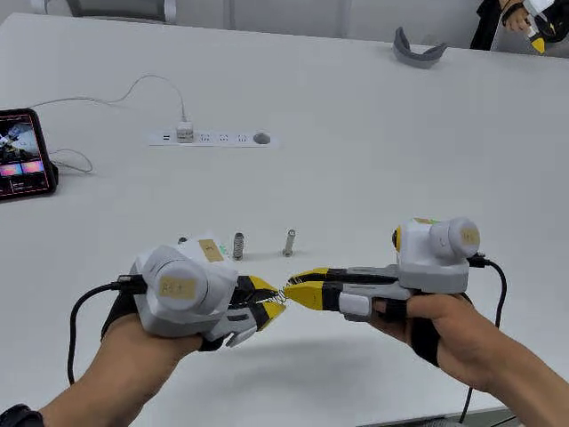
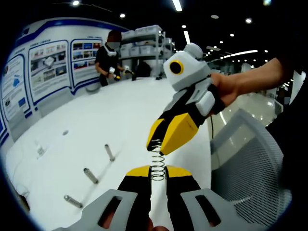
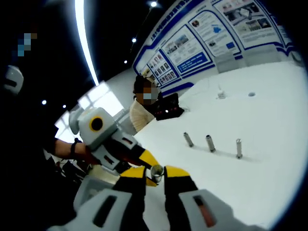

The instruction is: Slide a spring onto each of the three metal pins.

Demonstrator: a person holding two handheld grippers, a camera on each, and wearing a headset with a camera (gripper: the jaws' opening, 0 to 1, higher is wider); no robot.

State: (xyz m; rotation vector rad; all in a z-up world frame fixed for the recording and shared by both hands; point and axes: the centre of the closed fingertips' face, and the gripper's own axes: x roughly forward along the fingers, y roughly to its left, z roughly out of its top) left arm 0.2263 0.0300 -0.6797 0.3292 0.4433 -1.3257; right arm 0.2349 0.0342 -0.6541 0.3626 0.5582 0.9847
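**Spring held in the air between two hand-held grippers**

The left hand-held gripper [image 1: 269, 298] and the right hand-held gripper [image 1: 292, 292] meet tip to tip above the near part of the desk [image 1: 373, 160]. One spring [image 1: 283, 294] bridges the two.

In the left gripper view, the left hand-held gripper [image 2: 158, 174] has its jaws drawn narrow. The spring [image 2: 158, 166] stands clamped between its yellow tips. The far end of the coil reaches the tips of the right hand-held gripper [image 2: 160, 144], which comes in from above and to the right.

In the right gripper view, the right hand-held gripper [image 3: 156, 174] is also narrow. The round end of the spring [image 3: 157, 172] sits pinched between its tips. The left hand-held gripper [image 3: 147, 168] is just beyond, touching the same coil.

The pins stand on the desk, past the tips of both hand-held grippers and apart from them. A bare pin [image 1: 290, 242] is straight beyond the meeting point. A ribbed pin [image 1: 238, 245] stands beyond the left hand-held gripper's jaws. A third pin [image 1: 182, 240] shows just over that gripper's body, mostly hidden by it.

Much farther beyond the left hand-held gripper lie a power strip [image 1: 213, 138] and a tablet [image 1: 22, 153].
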